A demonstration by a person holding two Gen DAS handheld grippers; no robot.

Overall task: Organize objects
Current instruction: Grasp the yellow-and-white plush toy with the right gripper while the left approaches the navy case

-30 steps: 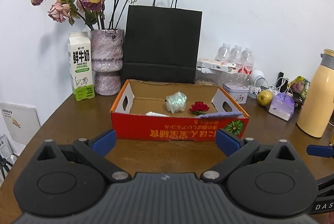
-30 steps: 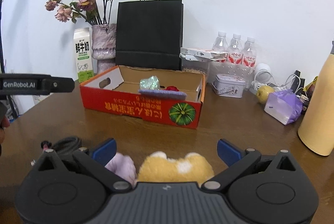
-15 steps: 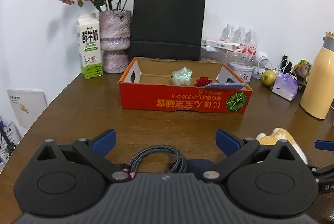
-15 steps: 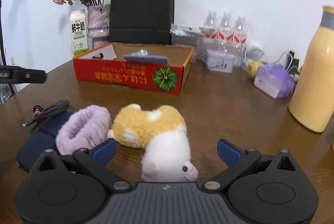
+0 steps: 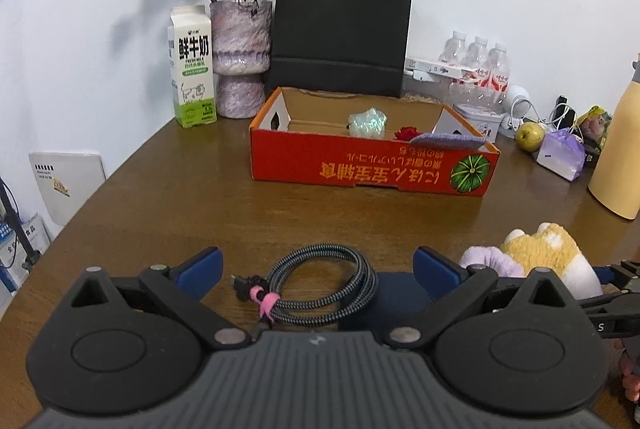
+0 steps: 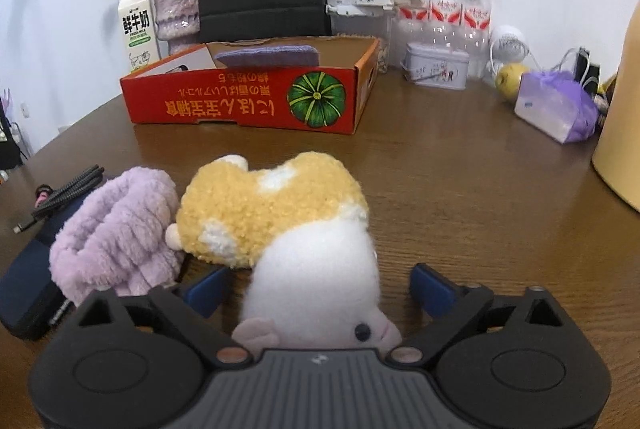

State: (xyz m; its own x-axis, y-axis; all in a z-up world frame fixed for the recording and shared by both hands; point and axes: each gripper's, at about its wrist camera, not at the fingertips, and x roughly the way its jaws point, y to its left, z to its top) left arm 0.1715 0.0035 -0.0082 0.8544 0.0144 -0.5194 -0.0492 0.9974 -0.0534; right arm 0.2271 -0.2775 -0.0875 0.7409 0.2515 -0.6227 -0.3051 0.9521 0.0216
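Only right view shows plush toy (image 6: 280, 221) between closing right gripper (image 6: 320, 289), left gripper (image 5: 316, 269) wide apart.

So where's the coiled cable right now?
In the left wrist view the coiled cable lies on the table between the open left gripper's fingers, partly on a dark blue pouch, left of the purple headband.

milk carton (image 5: 193, 67): "鲜牛奶", "FRESH MILK" | red box (image 5: 372, 171): upside-down orange lettering, not clearly readable

Each gripper, left gripper (image 5: 316, 269) and right gripper (image 6: 318, 289), had a ribbed grey body at the lower frame, black round-ended arms, silver screws and blue fingertip pads.
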